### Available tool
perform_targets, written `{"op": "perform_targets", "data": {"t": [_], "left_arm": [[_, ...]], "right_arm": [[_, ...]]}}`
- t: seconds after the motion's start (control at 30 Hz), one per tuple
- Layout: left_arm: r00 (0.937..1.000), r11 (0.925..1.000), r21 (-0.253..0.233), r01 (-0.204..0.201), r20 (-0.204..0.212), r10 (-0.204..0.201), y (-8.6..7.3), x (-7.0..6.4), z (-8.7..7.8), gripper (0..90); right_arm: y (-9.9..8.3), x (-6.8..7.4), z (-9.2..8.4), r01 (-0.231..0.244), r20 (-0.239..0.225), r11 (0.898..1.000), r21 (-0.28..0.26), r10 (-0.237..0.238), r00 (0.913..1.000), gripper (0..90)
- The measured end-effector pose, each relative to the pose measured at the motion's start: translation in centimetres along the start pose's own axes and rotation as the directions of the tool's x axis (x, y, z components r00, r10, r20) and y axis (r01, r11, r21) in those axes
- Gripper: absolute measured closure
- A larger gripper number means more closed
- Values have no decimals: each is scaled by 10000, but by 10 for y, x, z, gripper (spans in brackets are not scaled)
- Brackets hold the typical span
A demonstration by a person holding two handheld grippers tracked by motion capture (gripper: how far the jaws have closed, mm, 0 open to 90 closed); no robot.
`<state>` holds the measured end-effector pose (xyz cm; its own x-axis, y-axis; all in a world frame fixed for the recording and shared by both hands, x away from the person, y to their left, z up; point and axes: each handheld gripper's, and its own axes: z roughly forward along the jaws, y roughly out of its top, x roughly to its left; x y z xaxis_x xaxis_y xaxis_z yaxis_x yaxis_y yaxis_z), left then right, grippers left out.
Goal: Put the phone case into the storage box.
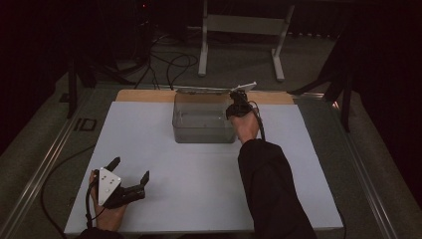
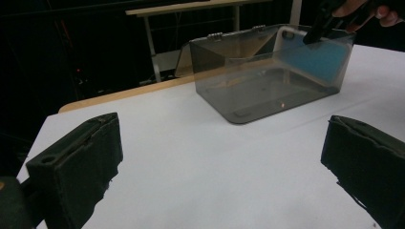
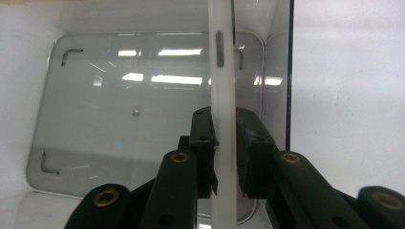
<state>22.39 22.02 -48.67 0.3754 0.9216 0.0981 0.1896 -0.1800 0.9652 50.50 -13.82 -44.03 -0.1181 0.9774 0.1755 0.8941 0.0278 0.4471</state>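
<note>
No readable text, labels, brand marks or numbers from my end: nothing on the smoky clear plastic bin [image 1: 204, 130], the white-edged phone case [image 3: 223, 95], or the white tabletop sheet [image 1: 199, 174].

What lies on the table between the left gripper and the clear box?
Nothing: in the high view, bare white table runs from the left gripper to the box. The left gripper view shows the same.
</note>
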Motion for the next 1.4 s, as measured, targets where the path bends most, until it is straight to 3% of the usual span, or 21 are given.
{"op": "perform_targets", "data": {"t": [0.4, 0.63, 0.9, 1.4], "left_arm": [[10000, 10000, -5, 6, -6, -6, 0, 0, 0, 10], [10000, 10000, -8, -7, -2, 7, 0, 0, 0, 10], [10000, 10000, 2, 14, 8, -14, 0, 0, 0, 10], [10000, 10000, 30, -23, 42, 23, 0, 0, 0, 10]], "right_arm": [[0, 0, 0, -37, 123, 10000, -21, 37, 9999, 805], [-2, 4, -1, 7, 556, 9998, -217, 5, 9985, 808], [-4, 6, 0, 36, 742, 9993, -372, -8, 9972, 808], [-6, 8, 0, 146, 881, 9986, -506, -101, 9961, 806]]}}
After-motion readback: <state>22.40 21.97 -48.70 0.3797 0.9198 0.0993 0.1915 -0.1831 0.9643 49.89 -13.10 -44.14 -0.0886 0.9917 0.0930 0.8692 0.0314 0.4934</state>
